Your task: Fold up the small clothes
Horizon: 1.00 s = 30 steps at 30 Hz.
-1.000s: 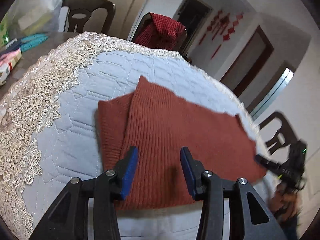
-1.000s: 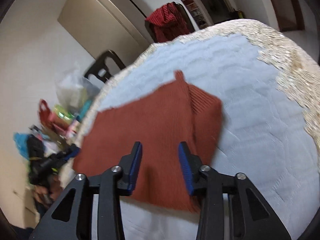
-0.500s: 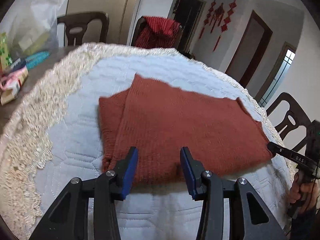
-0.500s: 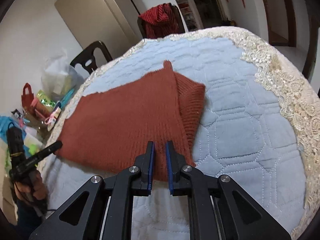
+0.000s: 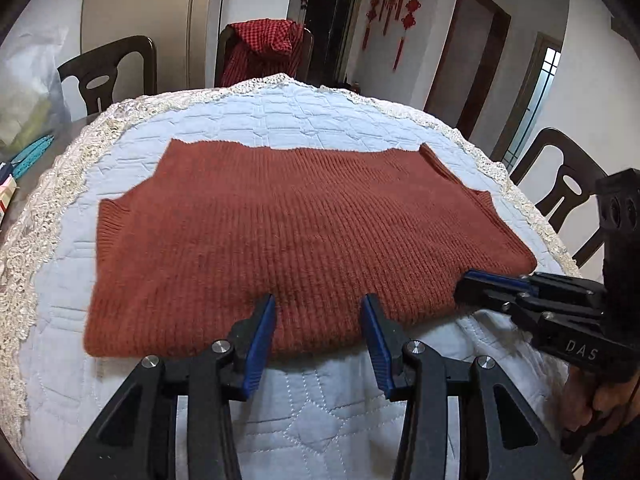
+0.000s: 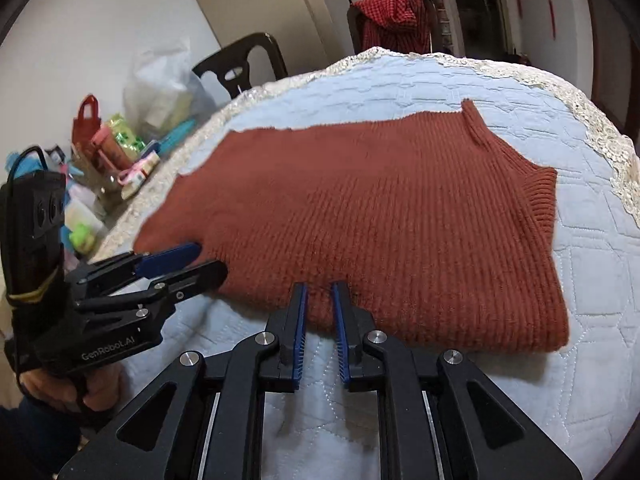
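Only rightward: table clutter (image 6: 100, 160) (both grippers empty: left gripper (image 5: 318, 340) parted, right gripper (image 6: 319, 320) narrowly).

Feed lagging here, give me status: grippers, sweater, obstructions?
Left gripper open, empty. Right gripper nearly closed, empty. Rust sweater flat on quilted cloth. Nothing in the way.

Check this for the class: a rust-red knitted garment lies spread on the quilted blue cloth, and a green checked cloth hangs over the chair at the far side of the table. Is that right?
One detail is wrong. The checked cloth draped over the far chair is red, not green, as the left wrist view shows. The rust-red knitted garment does lie spread on the quilted blue cloth.
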{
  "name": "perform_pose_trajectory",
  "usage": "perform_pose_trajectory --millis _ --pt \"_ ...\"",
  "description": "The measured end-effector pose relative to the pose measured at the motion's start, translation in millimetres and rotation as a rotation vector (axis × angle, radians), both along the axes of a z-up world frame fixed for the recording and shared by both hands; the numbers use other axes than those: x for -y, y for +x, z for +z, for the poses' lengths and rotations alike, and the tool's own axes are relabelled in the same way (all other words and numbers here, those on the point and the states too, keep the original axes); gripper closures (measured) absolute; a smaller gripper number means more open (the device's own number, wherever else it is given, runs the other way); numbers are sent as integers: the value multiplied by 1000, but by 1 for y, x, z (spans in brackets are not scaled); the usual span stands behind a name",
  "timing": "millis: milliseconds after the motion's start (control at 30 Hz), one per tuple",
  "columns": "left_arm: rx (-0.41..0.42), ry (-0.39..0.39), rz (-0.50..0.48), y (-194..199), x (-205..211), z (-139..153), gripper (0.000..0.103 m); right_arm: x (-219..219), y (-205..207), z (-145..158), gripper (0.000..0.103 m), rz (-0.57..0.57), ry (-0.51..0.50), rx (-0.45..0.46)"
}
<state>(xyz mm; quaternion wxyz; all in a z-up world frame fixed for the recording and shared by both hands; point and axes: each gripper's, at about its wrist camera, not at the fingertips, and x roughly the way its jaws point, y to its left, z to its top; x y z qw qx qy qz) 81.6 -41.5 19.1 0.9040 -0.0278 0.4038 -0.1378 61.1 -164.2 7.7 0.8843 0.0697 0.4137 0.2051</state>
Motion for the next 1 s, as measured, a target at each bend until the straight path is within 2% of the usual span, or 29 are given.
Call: perform_pose_trajectory --millis 100,233,333,400,567,667,733,767,800,867,1000 --pt "31 24 42 -4 -10 7 56 10 -6 8 90 -21 8 34" --pt "54 47 125 -6 -30 11 56 38 -4 10 90 -122 24 43" --pt "9 81 186 2 -43 -2 56 51 3 -2 90 -180 5 -1" --pt "-4 66 192 1 -49 -6 56 58 3 -4 90 -177 58 -9" --pt "16 53 224 -11 -62 4 56 59 -3 6 90 -181 42 16" --pt "-6 36 251 -19 -75 2 56 67 -11 7 89 -203 67 2" --pt "-23 6 256 -25 -81 0 56 77 -17 4 86 -217 113 -23" --pt "-30 -3 261 -28 -84 -2 56 80 -20 2 79 -221 134 -33" --pt "-40 -6 273 -31 -86 -3 56 82 -21 1 68 -222 147 -40" --pt "-58 -18 290 -37 -89 -8 56 85 -27 -3 56 -228 168 -58" --pt "-68 -31 301 -38 -88 -14 55 85 -31 -10 56 -225 181 -65"
